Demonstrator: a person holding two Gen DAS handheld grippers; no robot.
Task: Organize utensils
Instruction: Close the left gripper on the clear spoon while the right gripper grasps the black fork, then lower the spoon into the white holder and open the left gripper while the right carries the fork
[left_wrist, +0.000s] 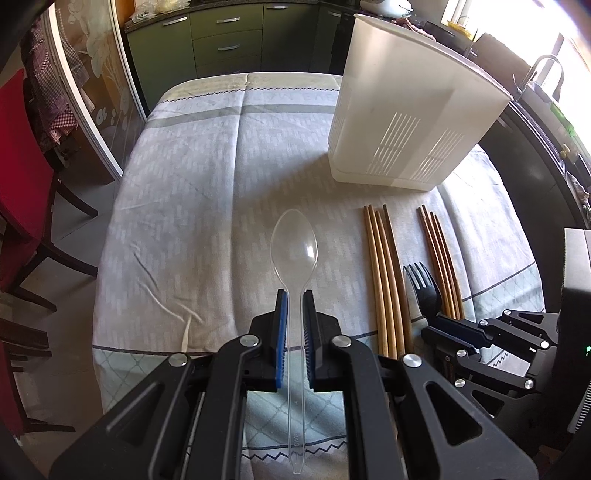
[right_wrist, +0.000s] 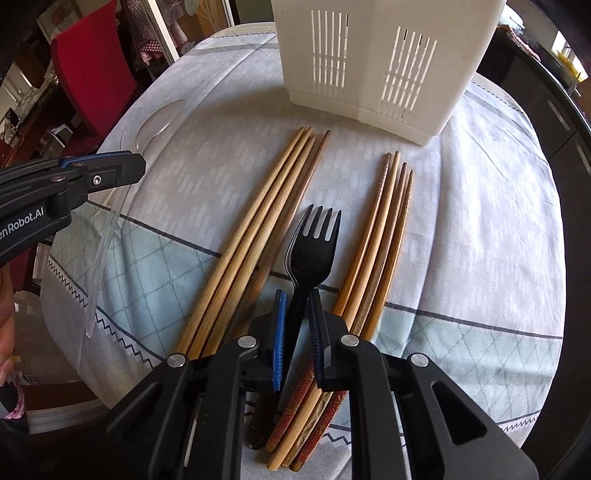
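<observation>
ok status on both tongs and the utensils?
Left tongs shut on clear spoon. Right tongs shut on black fork. Two chopstick bundles on cloth. White caddy ahead, path unobstructed.

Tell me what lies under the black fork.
Under the black fork a clear utensil's edge peeks out on its left, resting on the tablecloth. The rest of it is covered, so its type is unclear.

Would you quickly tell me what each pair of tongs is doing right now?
Left tongs: closed on the clear plastic spoon, lifted off the table.
Right tongs: closed on the black fork.
</observation>
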